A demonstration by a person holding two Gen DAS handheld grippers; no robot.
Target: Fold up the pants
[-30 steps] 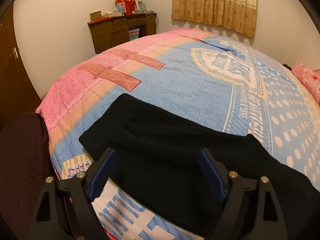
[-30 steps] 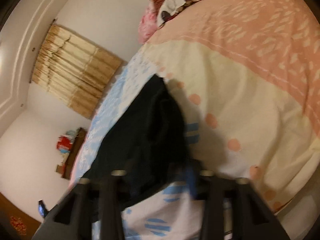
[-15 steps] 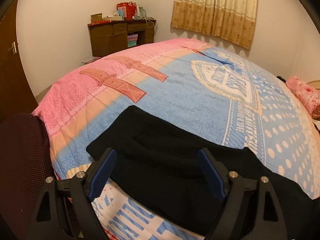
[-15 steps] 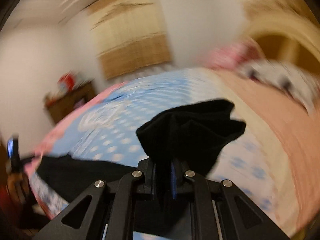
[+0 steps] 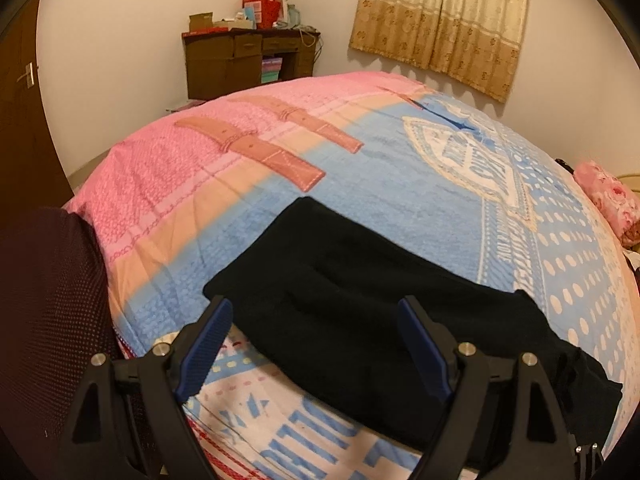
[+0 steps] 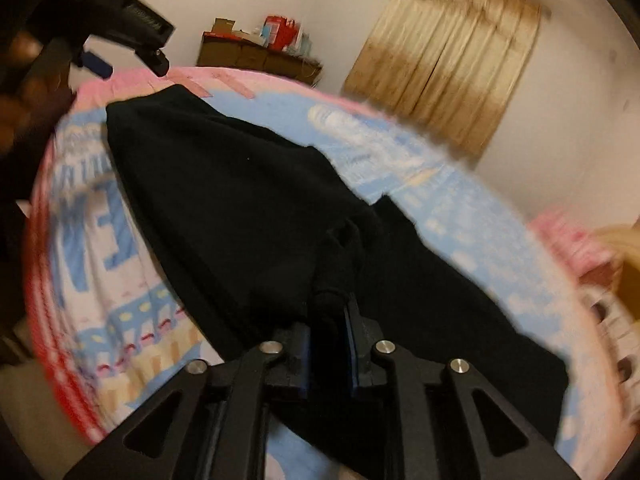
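Black pants (image 5: 360,320) lie on the patterned bedspread (image 5: 400,184) near the bed's front edge. My left gripper (image 5: 314,306) hovers open just over their near end, blue pads wide apart, nothing between them. In the right wrist view the pants (image 6: 240,200) stretch away from me, one end doubled back over the rest. My right gripper (image 6: 334,300) pinches a bunch of that black fabric; its jaws are opening slightly with the cloth still between the pads. The left gripper (image 6: 130,66) shows at the top left, beyond the pants' far end.
A dark mesh chair back (image 5: 48,320) stands at the bed's left corner. A brown desk (image 5: 244,60) with clutter sits by the far wall, a curtain (image 5: 440,20) to its right, a wooden door (image 5: 20,120) on the left. A pink pillow (image 5: 608,200) lies at far right.
My right gripper rolled upright and swept across the bed, carrying the pants' end over the rest of the garment. The left gripper drifted back a little and stayed open.
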